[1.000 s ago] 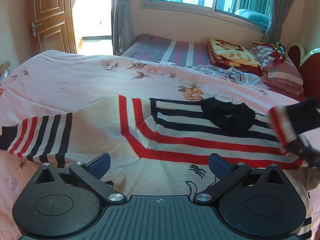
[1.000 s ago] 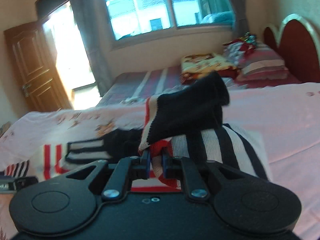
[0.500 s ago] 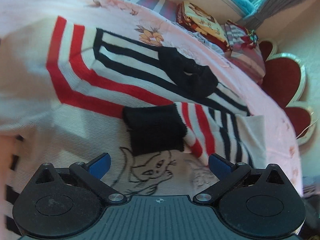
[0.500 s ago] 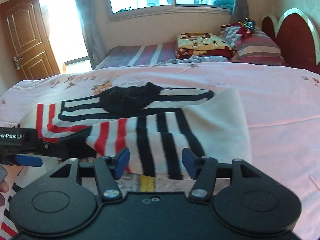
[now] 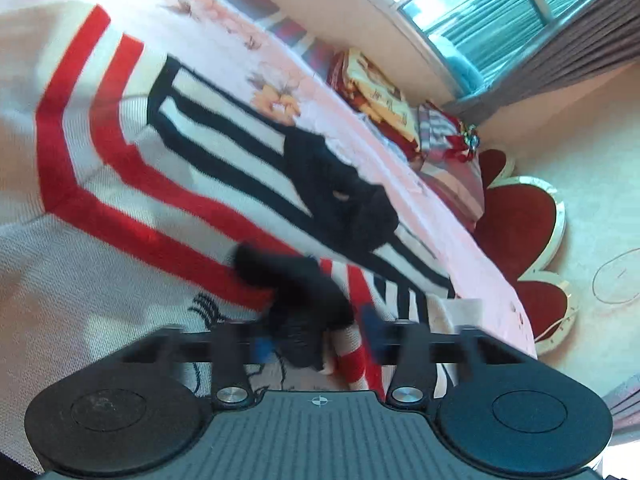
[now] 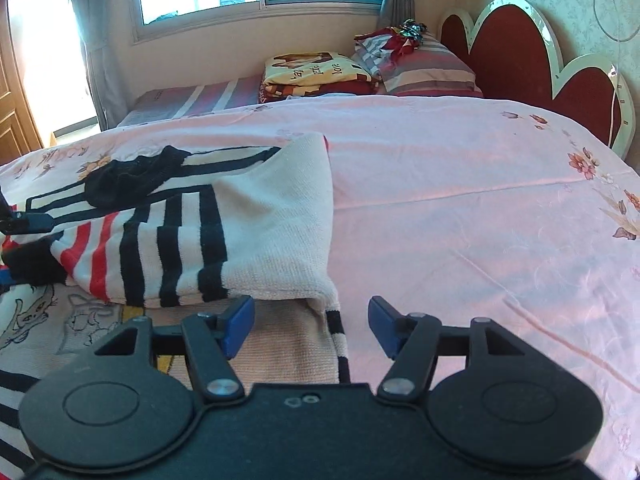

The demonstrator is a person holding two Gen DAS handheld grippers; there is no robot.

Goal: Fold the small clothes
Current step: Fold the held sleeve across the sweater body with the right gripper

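The striped sweater (image 6: 208, 240) lies flat on the pink floral bedspread (image 6: 460, 208), one sleeve (image 6: 160, 256) folded across its chest so the black cuff (image 5: 304, 300) sits just ahead of the left gripper (image 5: 316, 344). That gripper's blue pads (image 5: 370, 332) are partly closed around the cuff and the striped cloth beside it (motion blur hides whether they actually pinch it). The right gripper (image 6: 310, 326) is spread wide, its blue pads (image 6: 238, 322) low over the sweater's side edge, holding nothing. Beyond both tools, a folded blanket (image 6: 316, 74), striped pillows (image 6: 424, 64) and a red scalloped headboard (image 6: 520, 64).
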